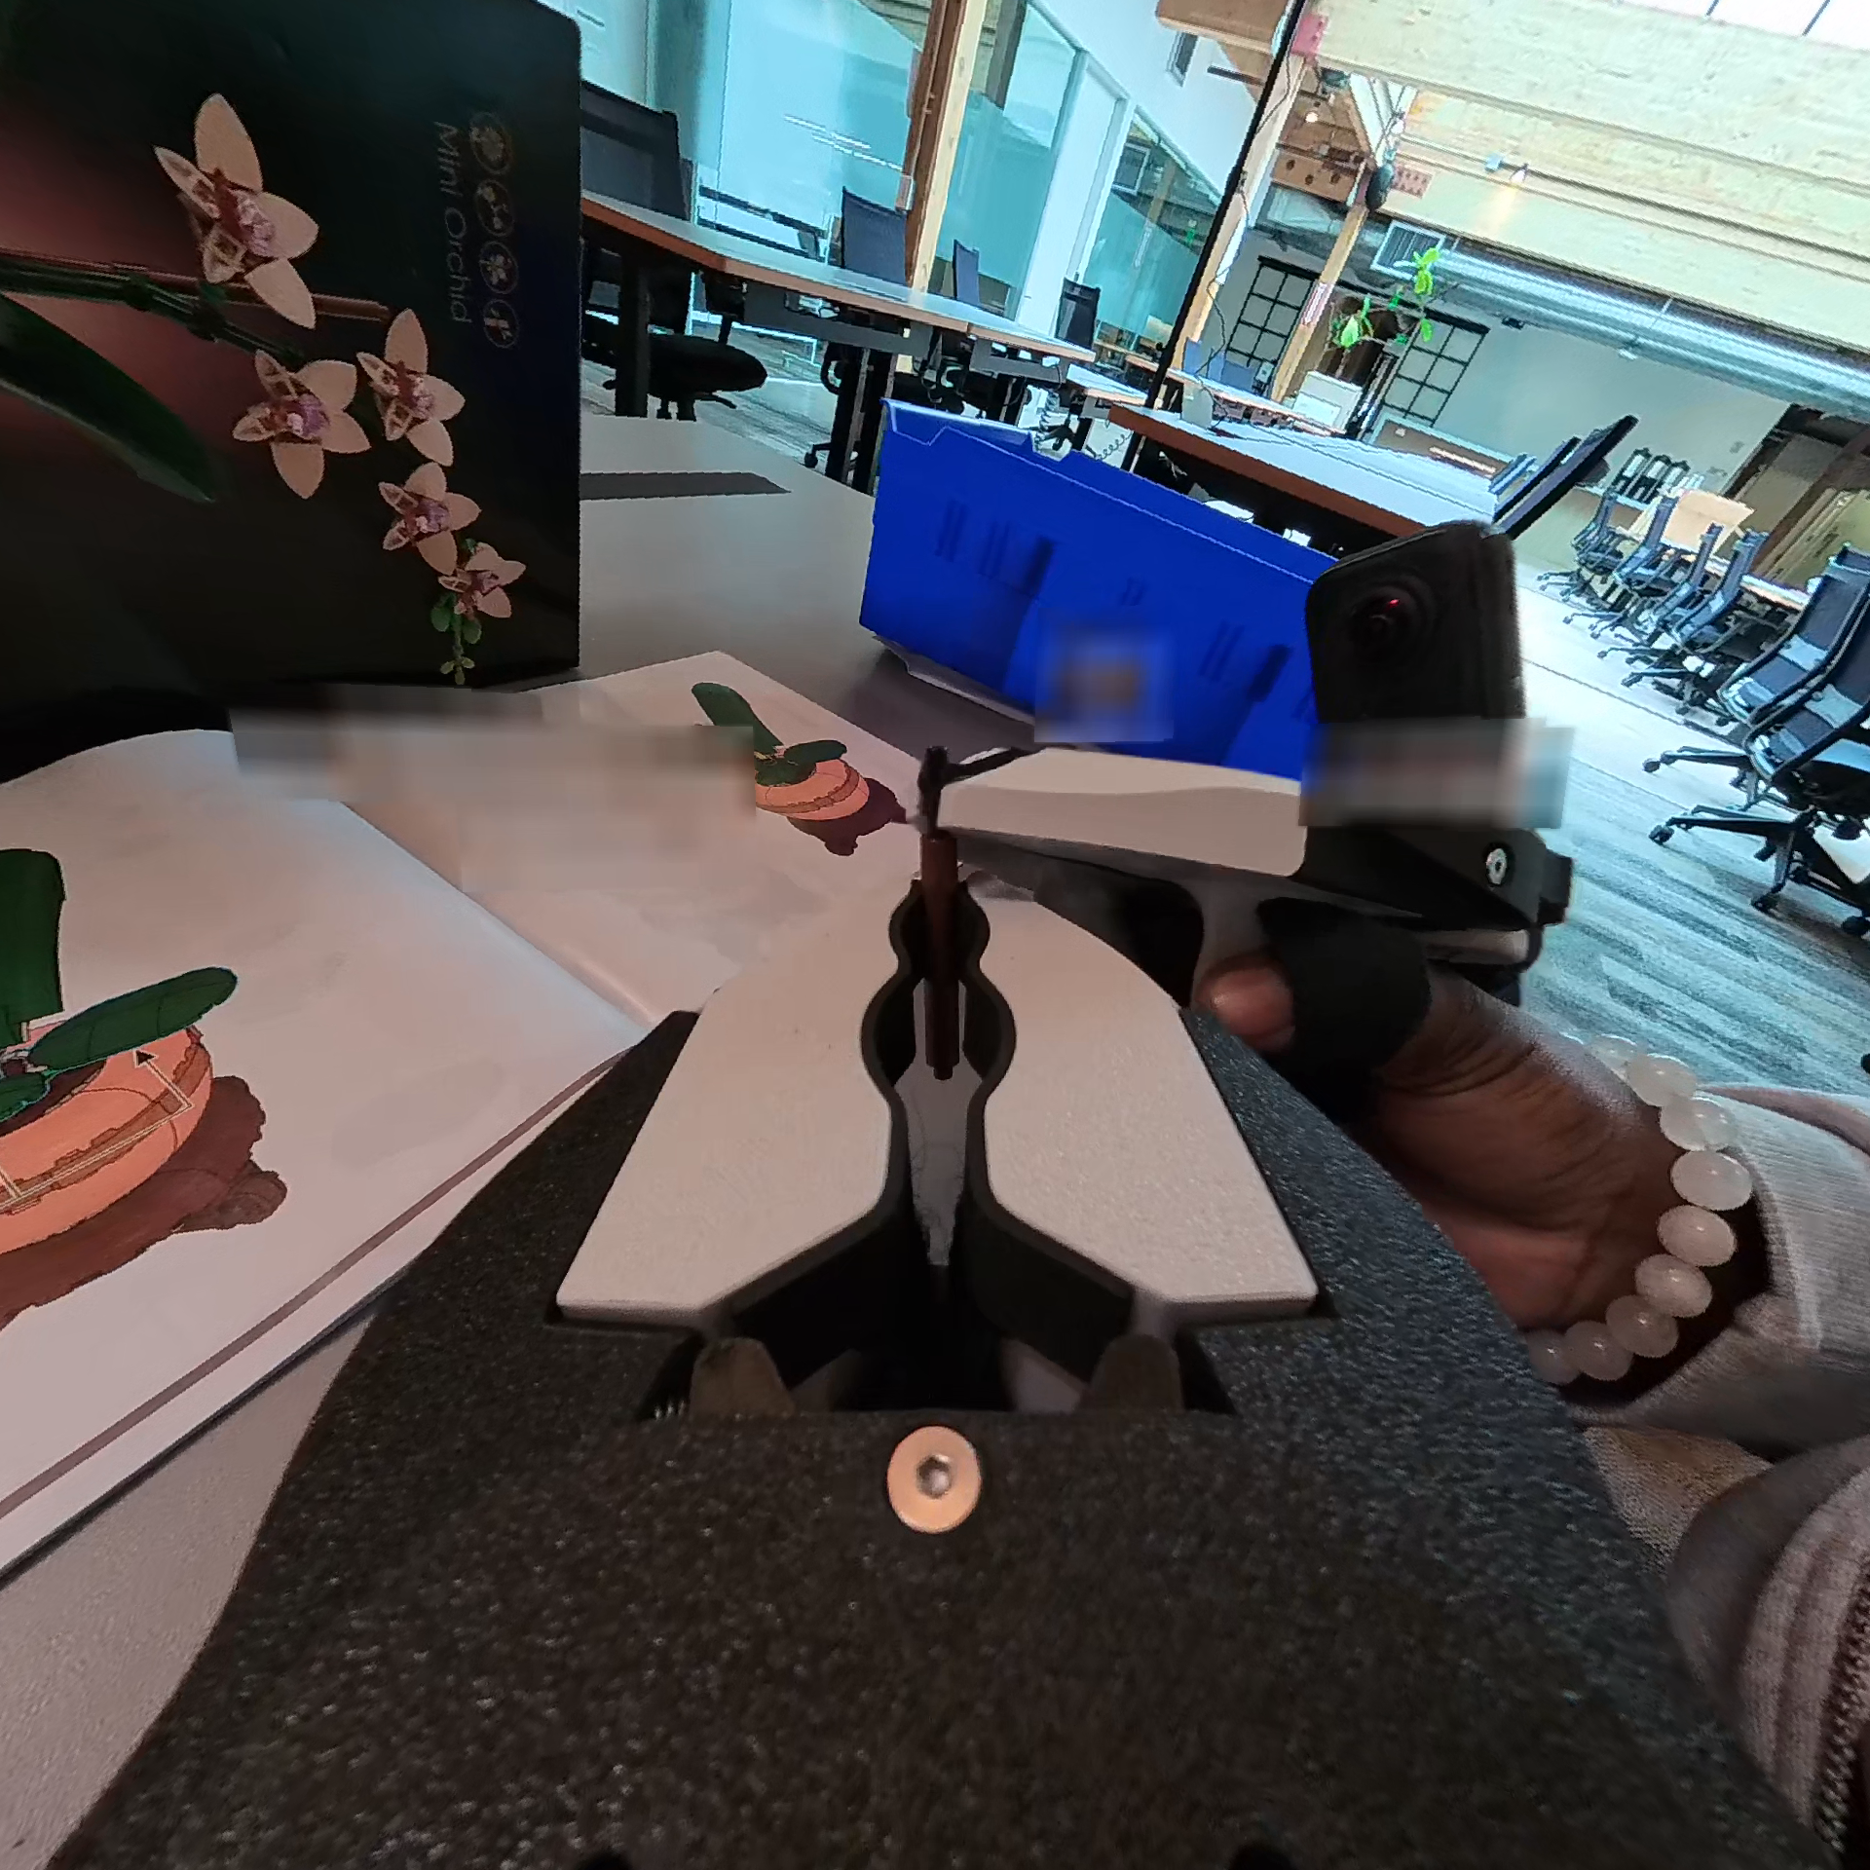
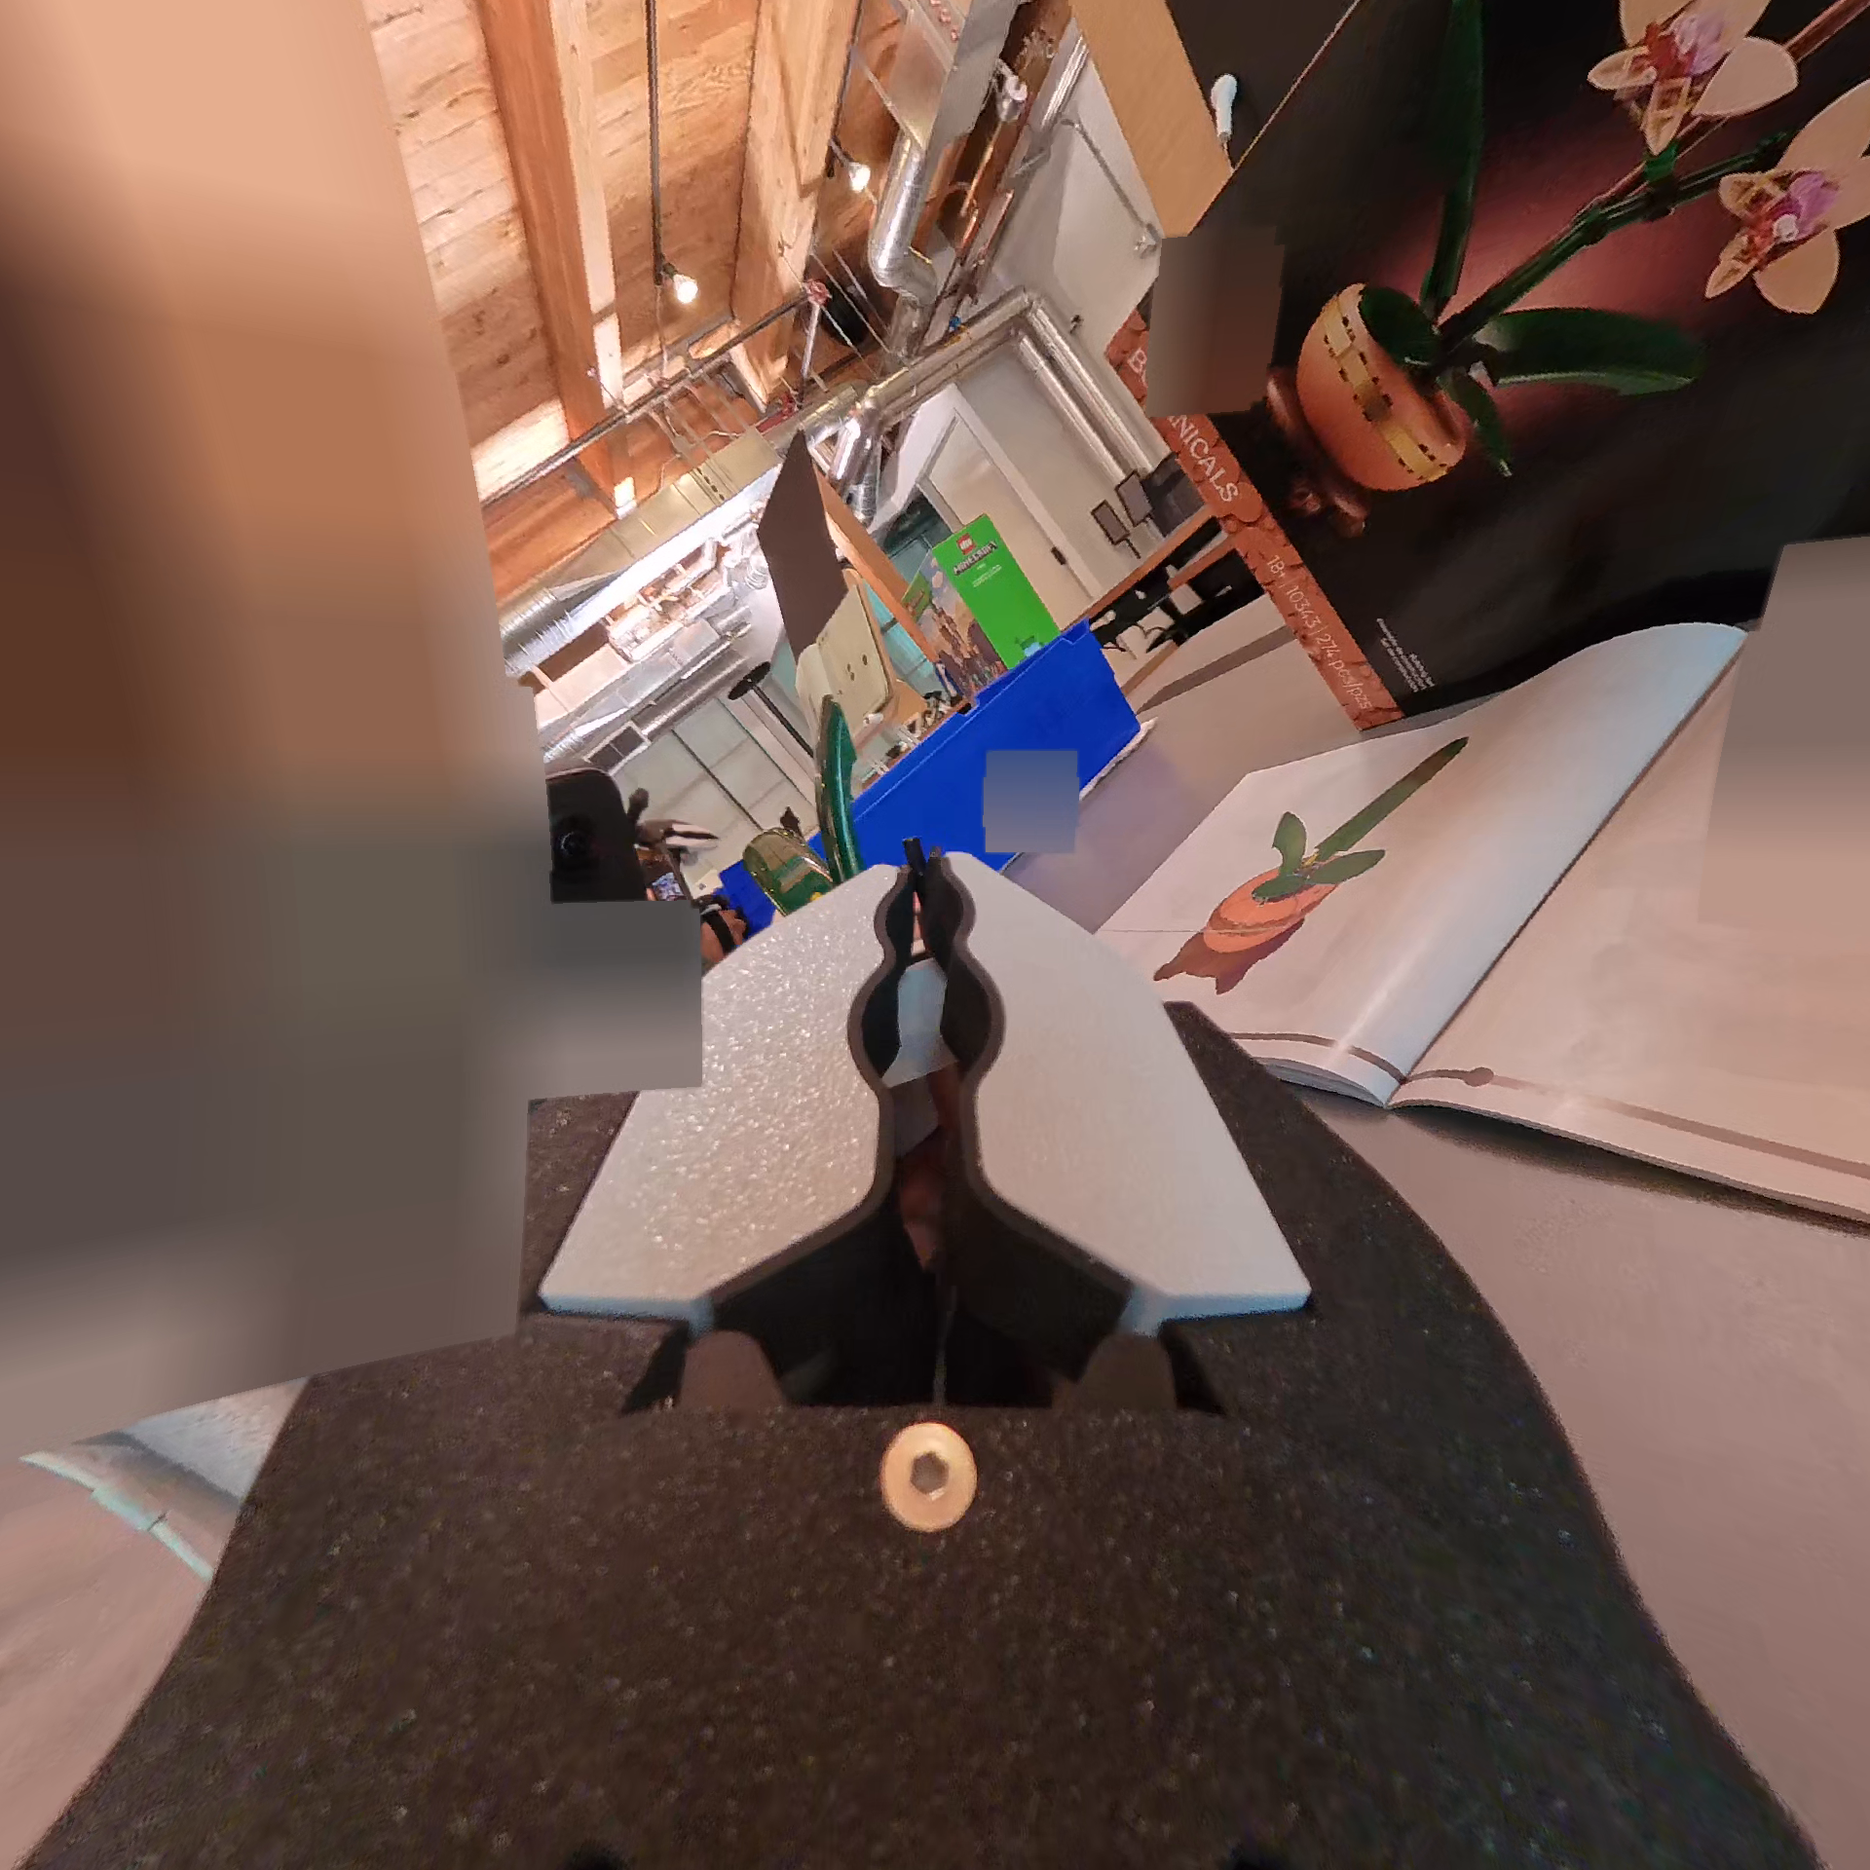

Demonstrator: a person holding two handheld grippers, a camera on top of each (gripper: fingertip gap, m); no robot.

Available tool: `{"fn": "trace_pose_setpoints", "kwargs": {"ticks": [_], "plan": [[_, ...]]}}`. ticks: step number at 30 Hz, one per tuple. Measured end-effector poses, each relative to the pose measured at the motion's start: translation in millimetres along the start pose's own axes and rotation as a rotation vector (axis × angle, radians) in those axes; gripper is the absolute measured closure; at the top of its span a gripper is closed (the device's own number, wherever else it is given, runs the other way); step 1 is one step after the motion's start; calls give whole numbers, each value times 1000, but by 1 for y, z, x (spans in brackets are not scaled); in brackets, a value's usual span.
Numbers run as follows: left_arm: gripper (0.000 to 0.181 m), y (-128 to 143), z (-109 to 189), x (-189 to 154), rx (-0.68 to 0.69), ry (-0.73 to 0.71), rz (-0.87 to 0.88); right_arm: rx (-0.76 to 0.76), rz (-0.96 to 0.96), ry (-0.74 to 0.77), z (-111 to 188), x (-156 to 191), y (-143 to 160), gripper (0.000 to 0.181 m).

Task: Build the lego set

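My left gripper (image 1: 939, 911) is shut on a thin dark brown rod (image 1: 939, 971) that stands upright between its white fingers. My right gripper (image 2: 926, 885) is shut on a small thin black piece (image 2: 916, 858). In the left wrist view the right gripper's white fingers (image 1: 1113, 820) come in from the right and hold the black piece (image 1: 936, 777) right at the rod's top end. Green leaf pieces (image 2: 832, 789) show just behind the right fingertips; what they are fixed to is hidden.
An open instruction booklet (image 1: 405, 961) lies on the grey table, also in the right wrist view (image 2: 1467, 911). The dark orchid box (image 1: 304, 354) stands behind it. A blue bin (image 1: 1063, 577) stands at the back. A hand with a bead bracelet (image 1: 1670, 1245) holds the right gripper. Only a small space, under 4 cm, lies between the two pairs of fingers.
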State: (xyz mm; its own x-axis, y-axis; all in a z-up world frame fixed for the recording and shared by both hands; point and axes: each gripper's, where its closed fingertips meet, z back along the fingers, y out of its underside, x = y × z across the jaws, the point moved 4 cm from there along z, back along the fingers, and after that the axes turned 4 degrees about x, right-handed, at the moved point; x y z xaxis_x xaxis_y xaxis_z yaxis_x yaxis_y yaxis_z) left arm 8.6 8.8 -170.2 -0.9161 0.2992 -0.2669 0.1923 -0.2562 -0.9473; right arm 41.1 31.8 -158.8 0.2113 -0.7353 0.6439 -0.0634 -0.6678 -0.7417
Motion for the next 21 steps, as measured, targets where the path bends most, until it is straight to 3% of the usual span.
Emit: {"fn": "trace_pose_setpoints", "kwargs": {"ticks": [2,5,7,12,16,21], "plan": [[179,-1,0,-1,-6,8,-6,-1,11,-23,0,2,-2,172],[179,-1,0,-1,-7,14,-4,30,56,-62,-1,7,-8,146],[178,-1,1,-2,-8,20,-4,45,142,-86,0,10,-16,143],[178,-1,1,-4,-8,23,-26,239,388,-103,-2,5,-21,161],[178,-1,1,-4,-10,28,-27,256,370,-134,-4,4,-19,180],[179,-1,1,-6,-8,36,-36,232,330,-146,-2,4,-17,180]]}}
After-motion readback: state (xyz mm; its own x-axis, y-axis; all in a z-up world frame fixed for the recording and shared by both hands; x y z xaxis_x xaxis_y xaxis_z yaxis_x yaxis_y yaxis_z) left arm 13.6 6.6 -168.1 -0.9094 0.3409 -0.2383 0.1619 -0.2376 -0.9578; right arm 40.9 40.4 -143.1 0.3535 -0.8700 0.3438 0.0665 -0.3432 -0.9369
